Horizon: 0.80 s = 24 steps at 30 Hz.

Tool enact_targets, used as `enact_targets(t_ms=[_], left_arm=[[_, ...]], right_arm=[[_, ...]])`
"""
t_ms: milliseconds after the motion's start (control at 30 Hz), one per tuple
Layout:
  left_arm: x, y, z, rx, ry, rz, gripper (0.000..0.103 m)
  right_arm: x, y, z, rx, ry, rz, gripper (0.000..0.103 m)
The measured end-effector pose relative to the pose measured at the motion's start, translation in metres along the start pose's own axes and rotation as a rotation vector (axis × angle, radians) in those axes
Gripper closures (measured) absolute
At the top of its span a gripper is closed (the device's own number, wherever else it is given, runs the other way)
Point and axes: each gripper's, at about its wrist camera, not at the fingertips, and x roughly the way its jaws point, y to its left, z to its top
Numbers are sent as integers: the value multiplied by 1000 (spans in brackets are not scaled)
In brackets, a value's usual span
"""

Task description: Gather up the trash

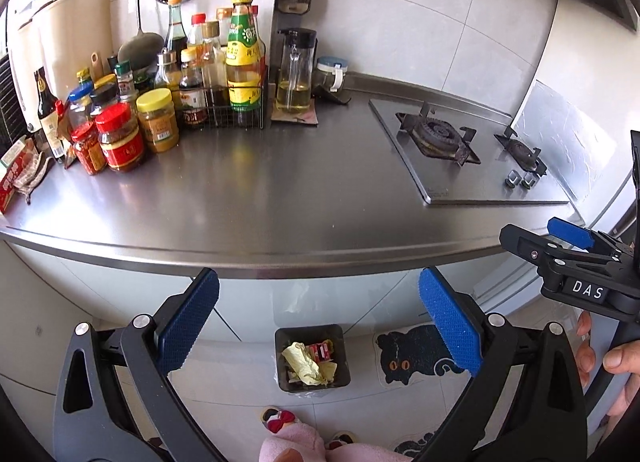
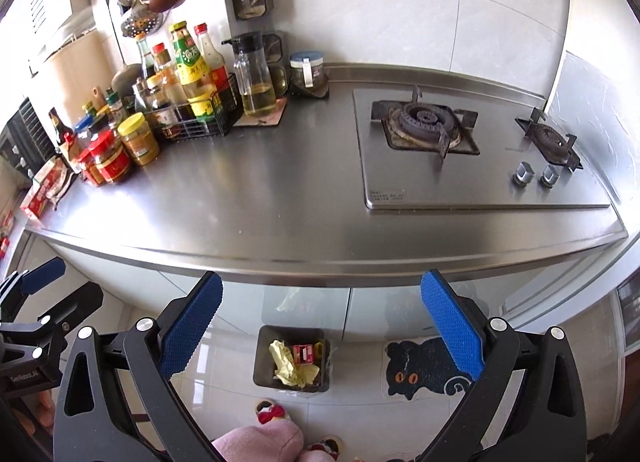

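A small dark trash bin [image 1: 343,358] stands on the floor below the counter edge; it holds crumpled yellow paper [image 1: 307,362] and a red wrapper [image 1: 320,350]. It also shows in the right wrist view [image 2: 260,358] with the yellow paper [image 2: 290,366]. My left gripper [image 1: 320,318] is open and empty, held above the bin in front of the steel counter [image 1: 280,198]. My right gripper [image 2: 322,322] is open and empty, also above the bin; it shows at the right of the left wrist view [image 1: 560,238].
Sauce bottles and jars [image 1: 160,102] crowd the counter's back left, with a red packet [image 1: 10,182] at the left edge. A gas hob [image 1: 472,150] fills the right. A cat mat [image 1: 416,354] and slippers [image 1: 280,420] lie on the floor.
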Motion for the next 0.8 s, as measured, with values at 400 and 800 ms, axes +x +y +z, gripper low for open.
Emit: enact_targets(t_ms=[400, 800], left_arm=[[-30, -8, 45, 17, -142, 55, 8], [-41, -9, 70, 29, -187, 91, 8]], right_arm=[[-32, -3, 40, -8, -143, -11, 3], [-45, 7, 61, -40, -158, 21, 3]])
